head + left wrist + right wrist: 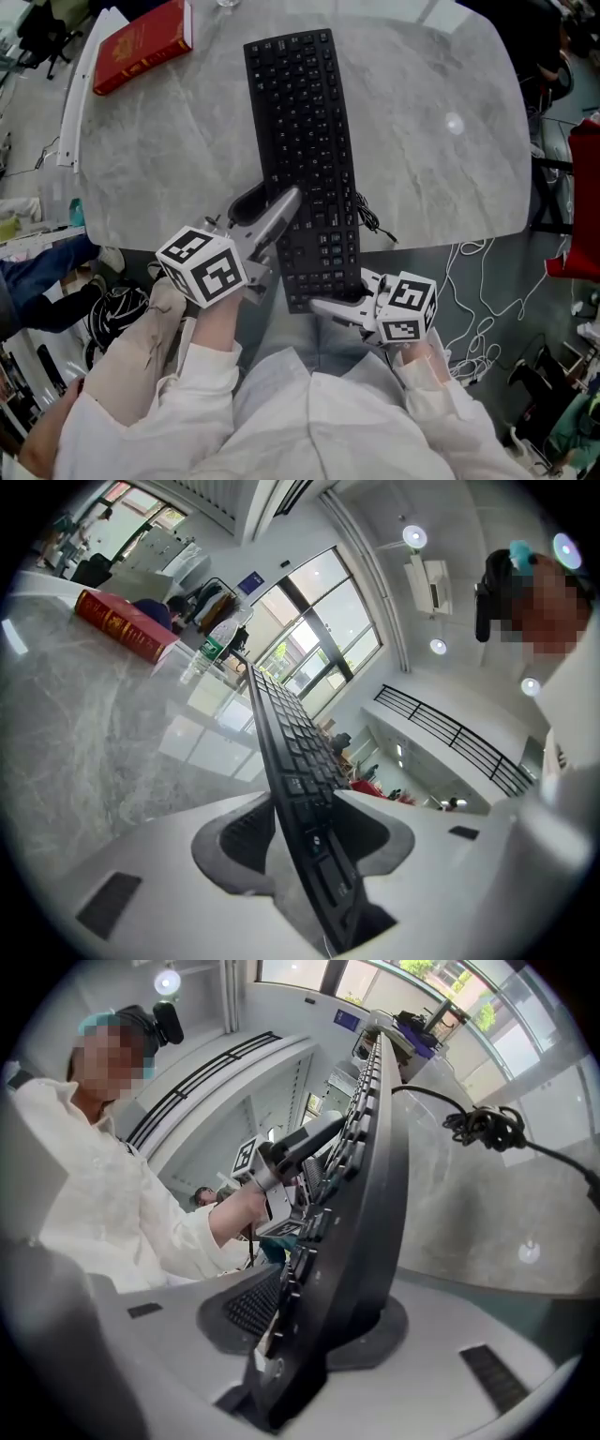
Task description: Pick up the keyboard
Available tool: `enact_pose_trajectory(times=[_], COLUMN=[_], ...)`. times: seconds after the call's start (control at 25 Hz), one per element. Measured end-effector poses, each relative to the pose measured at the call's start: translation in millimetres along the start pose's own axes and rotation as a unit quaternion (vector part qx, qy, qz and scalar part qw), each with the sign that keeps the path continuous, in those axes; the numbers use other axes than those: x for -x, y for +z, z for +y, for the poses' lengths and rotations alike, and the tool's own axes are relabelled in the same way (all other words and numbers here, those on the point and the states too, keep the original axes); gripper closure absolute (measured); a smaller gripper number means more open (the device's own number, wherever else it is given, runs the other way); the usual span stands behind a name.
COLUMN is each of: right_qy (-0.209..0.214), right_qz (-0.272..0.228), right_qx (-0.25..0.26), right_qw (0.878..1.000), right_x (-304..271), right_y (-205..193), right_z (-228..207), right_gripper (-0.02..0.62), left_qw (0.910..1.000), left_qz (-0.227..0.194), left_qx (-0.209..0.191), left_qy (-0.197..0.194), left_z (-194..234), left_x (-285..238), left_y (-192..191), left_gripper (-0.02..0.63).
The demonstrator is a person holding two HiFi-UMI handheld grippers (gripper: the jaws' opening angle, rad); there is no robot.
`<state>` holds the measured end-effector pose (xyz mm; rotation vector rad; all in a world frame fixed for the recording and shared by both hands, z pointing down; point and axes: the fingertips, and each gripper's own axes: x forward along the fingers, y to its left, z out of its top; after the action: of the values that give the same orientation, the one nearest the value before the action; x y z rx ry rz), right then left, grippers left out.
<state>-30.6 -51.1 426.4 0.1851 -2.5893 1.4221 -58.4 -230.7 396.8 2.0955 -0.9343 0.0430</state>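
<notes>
A long black keyboard (305,150) stretches away from me over the grey marble table (441,122), its near end past the table's front edge. My left gripper (267,208) is shut on the keyboard's left long edge near that end. Both of its pads press the keyboard (295,761), which stands edge-on between the left gripper's (305,827) jaws. My right gripper (337,302) is shut on the near short end. In the right gripper view the keyboard (361,1194) fills the gap of the right gripper (309,1321), and the left gripper (291,1152) shows beyond it.
A red book (141,45) lies at the table's far left, beside a white board (80,94) at the edge. The keyboard's black cable (373,220) is bunched on the table to its right. White cables (478,300) trail on the floor at right.
</notes>
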Motion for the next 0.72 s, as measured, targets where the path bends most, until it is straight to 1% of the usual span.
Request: enact_pose_trajectory(times=[0.08, 0.28, 0.36, 0.48, 0.72], right_qy=[0.001, 0.017, 0.027, 0.036, 0.049], right_qz=[-0.004, -0.024, -0.033, -0.042, -0.047], right_qx=[-0.002, -0.012, -0.020, -0.019, -0.003], right_qw=[1.000, 1.000, 0.999, 0.998, 0.998], right_x=[-1.8, -20.5, -26.8, -26.5, -14.9], right_y=[-6.0, -50.2, -60.1, -56.5, -29.3], right_z=[-6.7, -53.2, -63.7, -62.8, -32.6], right_gripper=[0.431, 0.431, 0.431, 0.431, 0.431], left_qw=[1.0000, 0.9999, 0.9998, 0.9997, 0.9987], left_qz=[0.001, 0.013, 0.017, 0.006, -0.028], left_qx=[-0.004, -0.010, -0.012, -0.022, -0.040], left_qy=[-0.003, -0.002, -0.002, -0.005, -0.017], left_z=[4.9, 46.4, 57.0, 54.7, 24.1], left_x=[-3.0, -17.6, -21.2, -21.3, -8.6], left_y=[-6.3, -60.9, -72.8, -68.6, -33.8], left_gripper=[0.410, 0.411, 0.411, 0.413, 0.417])
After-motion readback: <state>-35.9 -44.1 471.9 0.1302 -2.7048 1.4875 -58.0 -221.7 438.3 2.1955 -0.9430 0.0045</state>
